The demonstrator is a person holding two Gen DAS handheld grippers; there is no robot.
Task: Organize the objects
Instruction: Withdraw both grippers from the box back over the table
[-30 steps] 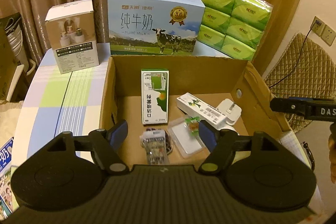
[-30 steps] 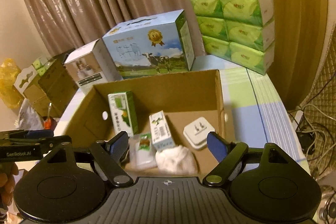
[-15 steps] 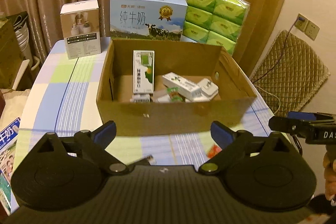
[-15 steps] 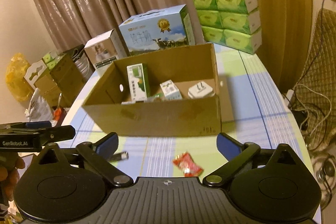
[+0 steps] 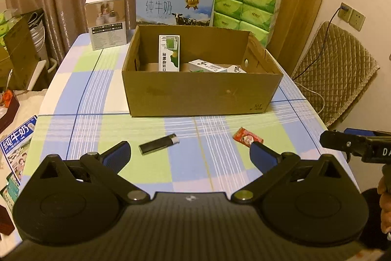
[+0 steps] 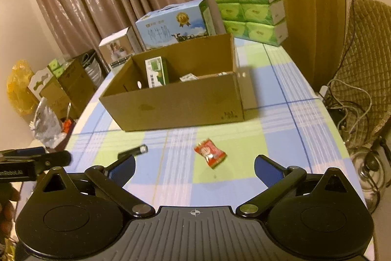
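An open cardboard box (image 5: 200, 94) (image 6: 176, 104) stands mid-table, holding an upright milk carton (image 5: 169, 53) (image 6: 156, 72), a white long box (image 5: 207, 66) and a white plug (image 5: 234, 69). A black lighter (image 5: 158, 143) (image 6: 134, 151) and a red candy packet (image 5: 247, 136) (image 6: 210, 153) lie on the checked tablecloth in front of the box. My left gripper (image 5: 190, 158) is open and empty, just short of both. My right gripper (image 6: 195, 166) is open and empty, the candy packet lying between its fingers and a little ahead.
Behind the box stand a white product box (image 5: 106, 20), a blue milk case (image 5: 174, 5) and stacked green tissue packs (image 5: 246, 6). A quilted chair (image 5: 342, 70) is at the right, cables (image 6: 347, 99) on the floor, cartons (image 6: 61, 87) at the left.
Both grippers have pulled back and away from the inside of the box to the table's near side. The lighter and candy packet have come into view.
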